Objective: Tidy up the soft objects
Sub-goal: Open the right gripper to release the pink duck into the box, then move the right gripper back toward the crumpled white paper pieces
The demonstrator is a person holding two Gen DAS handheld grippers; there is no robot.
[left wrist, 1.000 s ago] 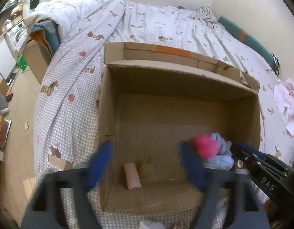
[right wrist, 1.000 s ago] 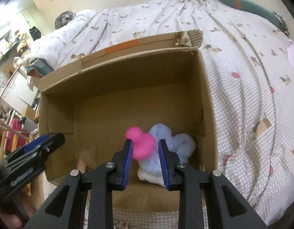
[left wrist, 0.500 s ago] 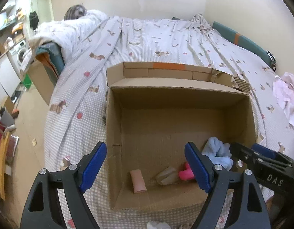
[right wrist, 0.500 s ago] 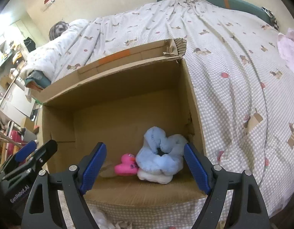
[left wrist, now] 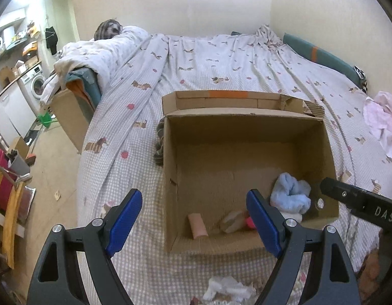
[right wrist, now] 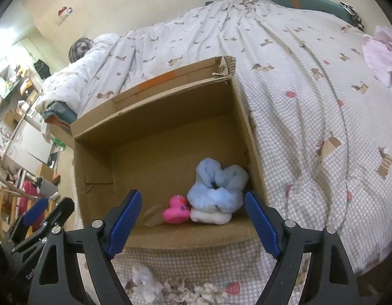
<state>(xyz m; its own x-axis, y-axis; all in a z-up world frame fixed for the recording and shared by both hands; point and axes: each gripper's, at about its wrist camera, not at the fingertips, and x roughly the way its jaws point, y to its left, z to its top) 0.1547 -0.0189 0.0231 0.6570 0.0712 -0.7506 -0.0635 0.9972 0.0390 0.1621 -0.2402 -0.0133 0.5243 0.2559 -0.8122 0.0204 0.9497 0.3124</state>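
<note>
An open cardboard box (left wrist: 170,178) (right wrist: 94,157) lies on the bed. Inside it are a fluffy light-blue soft item (left wrist: 291,194) (right wrist: 217,184) on a white one (right wrist: 208,217), a pink plush duck (right wrist: 176,209) (left wrist: 249,222), a beige soft item (left wrist: 232,225) (right wrist: 152,214) and a peach roll (left wrist: 197,225). My left gripper (left wrist: 193,223) is open and empty above the box's near left edge. My right gripper (right wrist: 193,223) is open and empty above the box's near edge, in front of the duck.
The bed has a checked cover with dog prints (left wrist: 221,58). A pink cloth (left wrist: 381,119) (right wrist: 381,50) lies at the right. Small white soft items (left wrist: 226,291) (right wrist: 145,282) lie at the near edge. A second box (left wrist: 68,111) and room furniture stand left.
My right gripper opened and let the pink duck go into the box, then drew back. My left gripper also drew back and up from the box.
</note>
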